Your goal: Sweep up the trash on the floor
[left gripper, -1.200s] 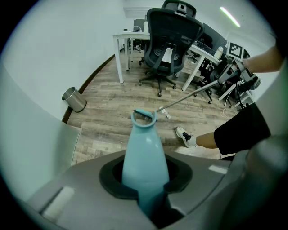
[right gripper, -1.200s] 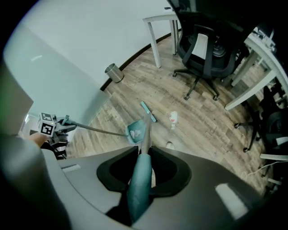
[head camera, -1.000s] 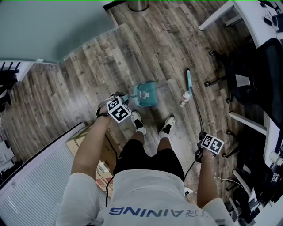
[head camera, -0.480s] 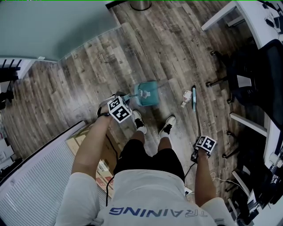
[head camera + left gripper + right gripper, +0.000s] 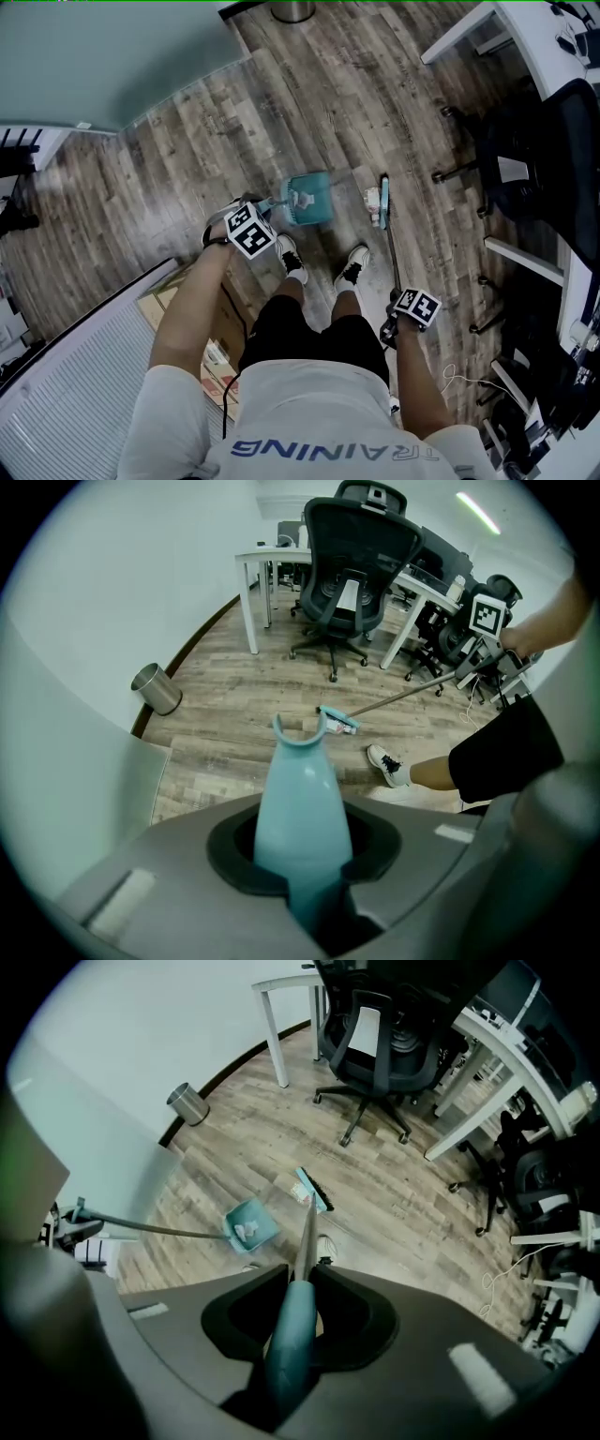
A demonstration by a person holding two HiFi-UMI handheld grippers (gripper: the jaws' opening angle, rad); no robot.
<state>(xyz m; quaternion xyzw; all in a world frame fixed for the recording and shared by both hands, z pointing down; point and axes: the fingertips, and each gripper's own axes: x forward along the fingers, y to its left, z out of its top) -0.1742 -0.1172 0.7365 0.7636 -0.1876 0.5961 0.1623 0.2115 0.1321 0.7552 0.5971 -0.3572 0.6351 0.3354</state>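
A teal dustpan [image 5: 314, 208] stands on the wood floor in front of the person's shoes, with white trash [image 5: 303, 199] lying in it. My left gripper [image 5: 261, 214] is shut on the dustpan's teal handle top [image 5: 298, 799]. My right gripper [image 5: 397, 321] is shut on the broom's teal grip [image 5: 289, 1340]. The broom head [image 5: 384, 199] rests on the floor just right of the dustpan, with a small piece of trash [image 5: 373, 199] against its left side. In the right gripper view the dustpan [image 5: 251, 1222] lies left of the broom head [image 5: 314, 1190].
Black office chairs [image 5: 539, 159] and white desks [image 5: 469, 33] stand at the right. A steel bin [image 5: 190, 1102] stands by the curved wall. A white panel [image 5: 75, 394] and cardboard boxes [image 5: 220, 356] are at the lower left. Cables [image 5: 469, 380] lie at the lower right.
My right gripper has moved left and the broom head has swept left toward the dustpan, pushing the small piece of trash along. The left gripper and dustpan have stayed put.
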